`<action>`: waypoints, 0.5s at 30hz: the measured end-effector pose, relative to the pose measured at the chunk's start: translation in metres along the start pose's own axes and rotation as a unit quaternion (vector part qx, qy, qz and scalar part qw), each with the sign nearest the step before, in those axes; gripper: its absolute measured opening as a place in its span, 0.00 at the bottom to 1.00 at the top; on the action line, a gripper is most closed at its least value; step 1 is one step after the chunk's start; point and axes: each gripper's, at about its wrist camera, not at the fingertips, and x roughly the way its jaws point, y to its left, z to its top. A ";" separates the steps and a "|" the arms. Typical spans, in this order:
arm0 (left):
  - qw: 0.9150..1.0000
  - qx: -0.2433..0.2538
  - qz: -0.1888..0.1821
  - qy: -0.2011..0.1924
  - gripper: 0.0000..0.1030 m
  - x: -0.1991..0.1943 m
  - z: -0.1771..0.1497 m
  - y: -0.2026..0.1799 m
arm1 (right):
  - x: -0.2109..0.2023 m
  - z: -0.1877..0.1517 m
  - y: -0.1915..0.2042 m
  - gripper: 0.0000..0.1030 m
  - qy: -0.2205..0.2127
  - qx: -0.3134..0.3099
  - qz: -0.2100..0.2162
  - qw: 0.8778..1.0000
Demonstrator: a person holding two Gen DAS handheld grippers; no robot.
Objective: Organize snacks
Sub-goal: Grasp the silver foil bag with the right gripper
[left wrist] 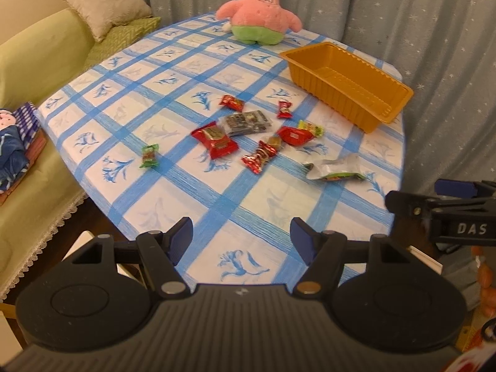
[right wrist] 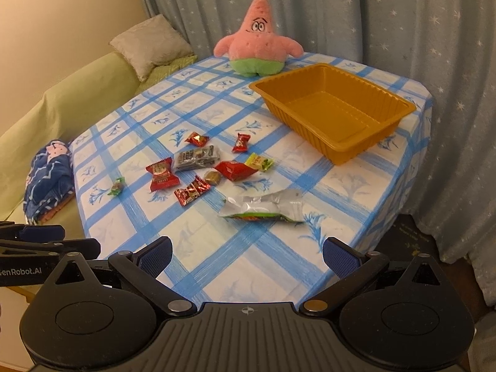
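Several wrapped snacks lie loose mid-table: a big red packet [left wrist: 215, 139] [right wrist: 162, 174], a dark clear packet [left wrist: 246, 122] [right wrist: 197, 157], a red twist candy [left wrist: 259, 155] [right wrist: 192, 190], a small green candy [left wrist: 149, 155] [right wrist: 117, 186] and a silver-green pouch [left wrist: 334, 170] [right wrist: 263, 206]. An empty orange tray [left wrist: 381, 105] [right wrist: 350, 152] stands at the far right. My left gripper [left wrist: 241, 241] hovers open over the near table edge, nothing between its fingers. My right gripper [right wrist: 247, 259] is also open and empty, short of the pouch.
A pink star plush [left wrist: 260, 12] [right wrist: 259, 40] sits at the table's far edge. The blue-checked tablecloth [left wrist: 155, 210] [right wrist: 217, 263] covers the table. A green sofa [left wrist: 37, 62] with a cushion [left wrist: 107, 3] runs along the left. Curtains [right wrist: 403, 15] hang behind.
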 end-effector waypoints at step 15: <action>0.996 -0.071 0.055 0.015 0.65 0.019 0.008 0.005 | 0.067 0.022 -0.029 0.97 0.016 -0.177 0.058 0.982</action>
